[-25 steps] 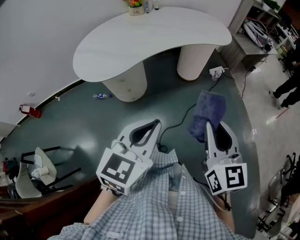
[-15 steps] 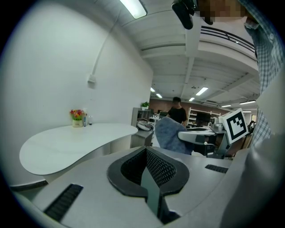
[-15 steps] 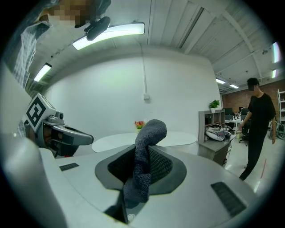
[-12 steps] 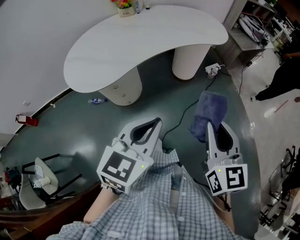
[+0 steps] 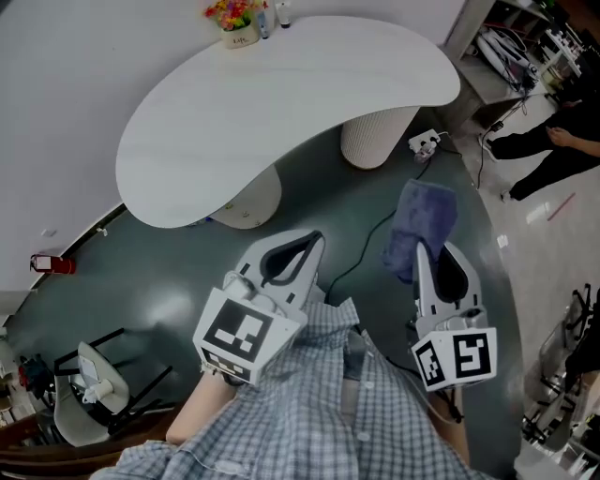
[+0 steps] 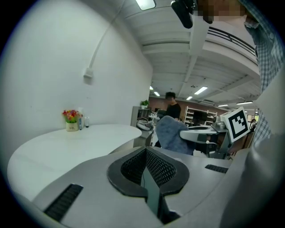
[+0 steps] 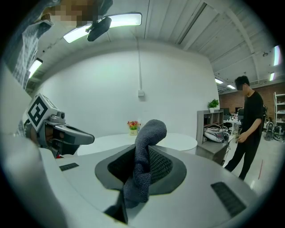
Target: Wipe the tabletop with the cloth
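A person in a checked shirt [image 5: 319, 412] stands short of the white curved tabletop [image 5: 281, 94], which lies ahead of both grippers and well apart from them, so the wipe has not yet begun. The right gripper [image 5: 421, 251] is clamped on the blue-grey cloth [image 5: 422, 217]: its own view shows the fabric pinched between the closed jaws, rising past the tips and folding over. The left gripper [image 5: 312, 247], just beside it on the left, has its jaws together with nothing between them. This reads as the approach step, with the cloth in hand and the surface untouched. The next move likely calls for carrying the right gripper forward and down until the loose end of the cloth lies flat on the near edge of the tabletop. A small pot of flowers [image 5: 232, 17] stands at the far rim, beyond both tips, and a sweep would need to stop short of it.
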### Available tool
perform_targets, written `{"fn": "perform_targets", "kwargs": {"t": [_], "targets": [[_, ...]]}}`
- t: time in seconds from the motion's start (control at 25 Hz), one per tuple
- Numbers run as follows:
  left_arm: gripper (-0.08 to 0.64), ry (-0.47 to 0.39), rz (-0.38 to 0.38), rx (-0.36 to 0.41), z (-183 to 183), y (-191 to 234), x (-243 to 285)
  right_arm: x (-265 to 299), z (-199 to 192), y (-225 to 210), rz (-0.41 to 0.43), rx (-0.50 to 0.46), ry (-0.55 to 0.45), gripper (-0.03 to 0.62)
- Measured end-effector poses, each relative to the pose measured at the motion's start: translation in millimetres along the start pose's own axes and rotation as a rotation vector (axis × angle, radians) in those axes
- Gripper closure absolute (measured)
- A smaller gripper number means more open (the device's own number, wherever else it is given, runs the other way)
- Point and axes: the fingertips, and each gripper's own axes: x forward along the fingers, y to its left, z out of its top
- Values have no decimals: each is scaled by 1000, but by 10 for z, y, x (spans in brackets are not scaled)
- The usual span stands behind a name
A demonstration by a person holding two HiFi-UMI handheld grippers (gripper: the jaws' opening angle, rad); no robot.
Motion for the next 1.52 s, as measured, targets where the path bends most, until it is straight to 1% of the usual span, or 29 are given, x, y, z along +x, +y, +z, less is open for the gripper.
{"fn": "perform_targets", "kwargs": {"t": [0.24,0.48,0.8,1.12,1.32,1.52], "targets": [[554,3,-34,6,168,443,267,479,165,-65,-34,-2,5,520],[554,2,-47,0,274,823,461,904,273,-106,-55,-4,13,520],[554,-6,-16,-36,271,1322,489,1382,404,32,-29,-40,23,520],[554,-26,40,-35,308,1591,391,1572,418,106,-15,-52,26,520],[554,-34,94,-55,269,1738,261,1722,414,267,46,-92,28,520],[554,-45,183,-71,272,1913,133,1974,362,506,163,-110,39,520]]}}
